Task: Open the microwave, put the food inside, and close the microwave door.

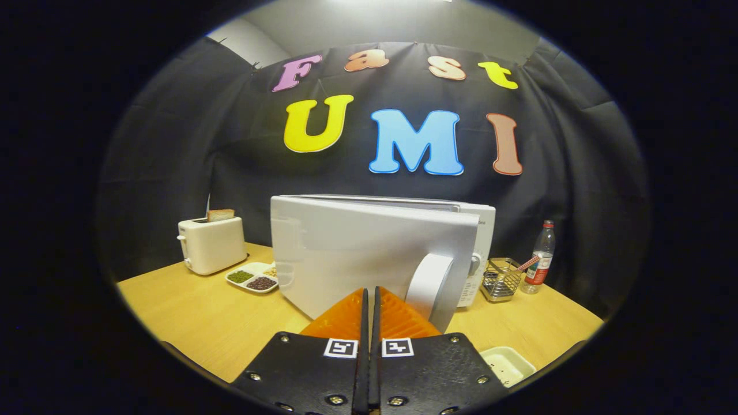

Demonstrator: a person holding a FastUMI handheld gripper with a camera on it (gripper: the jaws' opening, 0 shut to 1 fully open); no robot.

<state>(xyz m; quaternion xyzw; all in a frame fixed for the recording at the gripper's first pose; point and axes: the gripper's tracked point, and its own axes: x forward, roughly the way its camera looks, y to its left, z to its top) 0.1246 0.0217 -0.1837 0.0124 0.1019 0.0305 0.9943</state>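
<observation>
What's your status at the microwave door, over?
Gripper shut, orange fingers together, holding nothing. White microwave's door swung partly open, just ahead of fingertips. White arched door handle beside the tips. Nothing blocking the door.

no readable text stands on any object here. the claw carries two square black-and-white coded markers, patterns rather than letters. the bottle has a red and white label too small to read. the microwave and toaster show no legible brand or numbers.
</observation>
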